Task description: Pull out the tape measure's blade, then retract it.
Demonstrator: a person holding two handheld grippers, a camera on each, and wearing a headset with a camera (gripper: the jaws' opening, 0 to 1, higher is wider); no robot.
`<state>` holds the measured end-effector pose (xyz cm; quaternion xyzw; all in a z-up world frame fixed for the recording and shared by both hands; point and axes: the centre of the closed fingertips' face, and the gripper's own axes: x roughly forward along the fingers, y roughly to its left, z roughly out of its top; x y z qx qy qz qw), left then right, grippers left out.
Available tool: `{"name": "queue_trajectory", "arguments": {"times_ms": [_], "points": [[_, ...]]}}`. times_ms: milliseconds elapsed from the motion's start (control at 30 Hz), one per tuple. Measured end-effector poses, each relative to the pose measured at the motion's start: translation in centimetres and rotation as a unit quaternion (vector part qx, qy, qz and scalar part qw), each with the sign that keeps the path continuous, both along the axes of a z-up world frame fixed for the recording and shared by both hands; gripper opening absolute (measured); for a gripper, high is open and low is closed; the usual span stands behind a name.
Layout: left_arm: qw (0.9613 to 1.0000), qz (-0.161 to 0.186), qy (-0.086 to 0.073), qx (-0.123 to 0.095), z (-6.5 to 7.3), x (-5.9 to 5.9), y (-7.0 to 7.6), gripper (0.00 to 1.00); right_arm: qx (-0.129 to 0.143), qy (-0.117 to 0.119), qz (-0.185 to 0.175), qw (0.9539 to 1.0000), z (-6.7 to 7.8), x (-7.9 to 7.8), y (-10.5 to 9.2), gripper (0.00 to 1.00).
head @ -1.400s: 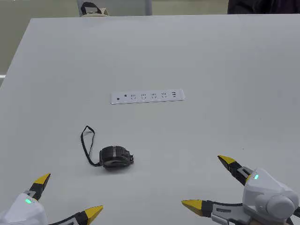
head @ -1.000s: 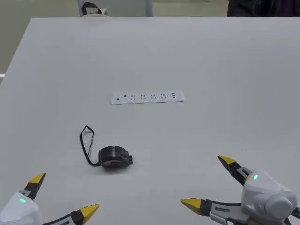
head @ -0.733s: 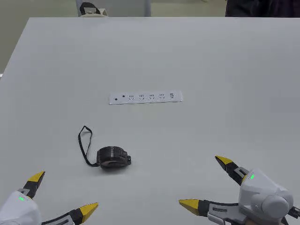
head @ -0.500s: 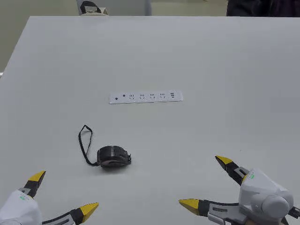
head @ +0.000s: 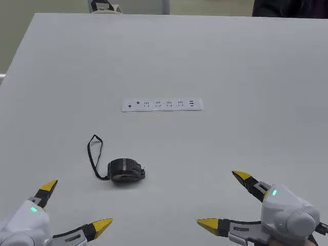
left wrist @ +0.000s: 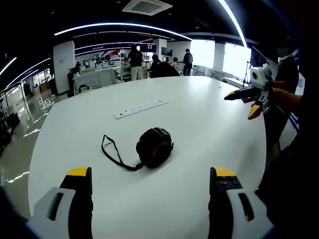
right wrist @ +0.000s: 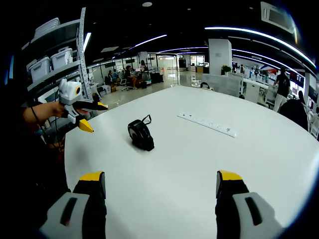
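A small black tape measure (head: 126, 171) lies on the white table (head: 169, 56), its black wrist strap (head: 94, 154) looped to the left; the blade is wound in. In the left gripper view the tape measure (left wrist: 154, 146) sits ahead of my open left gripper (left wrist: 149, 178), with a gap of table between. My left gripper (head: 76, 205) hovers at the near left edge, open and empty. My right gripper (head: 223, 199) is open at the near right, well apart from the tape measure (right wrist: 141, 134), which lies ahead and left of its gripper (right wrist: 162, 180).
A white power strip (head: 162, 104) lies flat beyond the tape measure. A chair back (head: 102, 6) shows past the table's far edge. Office shelves (right wrist: 50, 64) and distant people (left wrist: 134, 57) stand around the room.
The left gripper has risen slightly into view and edged toward the tape measure. The tape measure and right gripper have hardly moved; the head camera shifted a little.
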<state>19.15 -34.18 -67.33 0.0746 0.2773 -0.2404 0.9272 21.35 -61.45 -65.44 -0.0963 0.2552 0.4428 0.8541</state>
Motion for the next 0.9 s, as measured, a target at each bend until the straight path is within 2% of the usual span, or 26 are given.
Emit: {"name": "queue_trajectory", "arguments": {"times_ms": [33, 167, 267, 500, 600, 900], "points": [[1.0000, -0.008, 0.001, 0.005, -0.2, 0.2, -0.1, 0.97, 0.002, -0.005, 0.015, 0.9999, 0.0, 0.0, 0.3, 0.92], [0.9994, -0.031, 0.004, 0.016, -0.8, 0.8, -0.6, 0.95, -0.002, 0.006, 0.034, 0.9994, -0.6, 0.2, 0.9, 0.90], [0.9987, -0.047, 0.006, 0.020, -1.2, 1.4, -0.9, 0.93, -0.006, 0.006, 0.050, 0.9987, -1.0, 0.4, 1.3, 0.88], [0.9952, -0.091, 0.008, 0.036, -1.9, 2.5, -1.7, 0.84, -0.012, 0.004, 0.079, 0.9968, -1.9, 1.4, 1.6, 0.80], [0.9923, -0.114, 0.006, 0.048, -2.2, 3.2, -2.1, 0.80, -0.016, 0.002, 0.095, 0.9953, -2.4, 1.8, 1.8, 0.75], [0.9845, -0.162, 0.007, 0.067, -3.4, 4.7, -3.0, 0.70, -0.020, -0.005, 0.132, 0.9910, -3.3, 3.1, 2.9, 0.64]]}}
